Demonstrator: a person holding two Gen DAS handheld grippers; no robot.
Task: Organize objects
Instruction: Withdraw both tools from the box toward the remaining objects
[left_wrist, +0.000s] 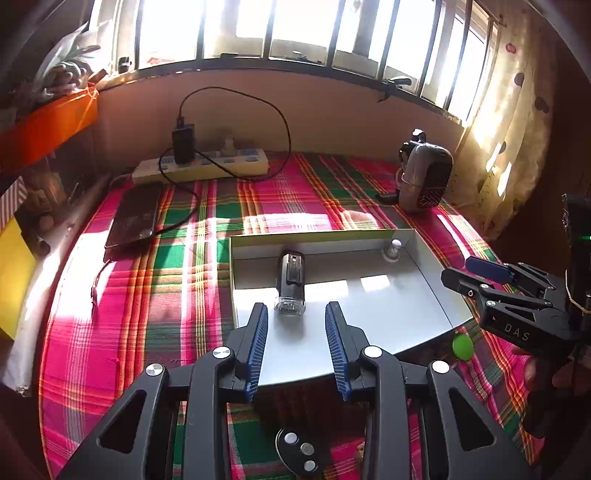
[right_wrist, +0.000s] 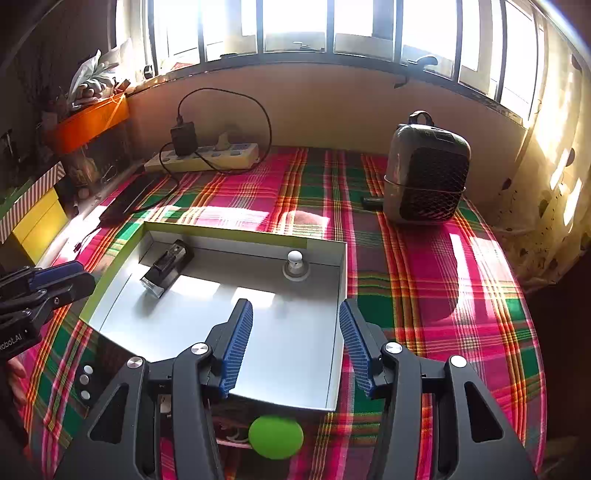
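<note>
Tray (left_wrist: 424, 291), shallow and white, sits mid-frame on the plaid cloth (left_wrist: 155, 295) in both views. Inside it: a dark light (left_wrist: 290, 284) lying near the left wall, and a white knob (left_wrist: 395, 248) on a round base in the far right corner. Still outside: a green ball (right_wrist: 275, 437) touching or just beside the near edge, low centre in the right view, and a black remote (left_wrist: 302, 450) at bottom centre of the left view. Left gripper (left_wrist: 297, 343) jaws stand apart, nothing between the pads. Right gripper (right_wrist: 295, 343) likewise apart and empty, straddling the tray's right wall in view. Judgement: roughly half sorted; ball and remote appear to remain.
</note>
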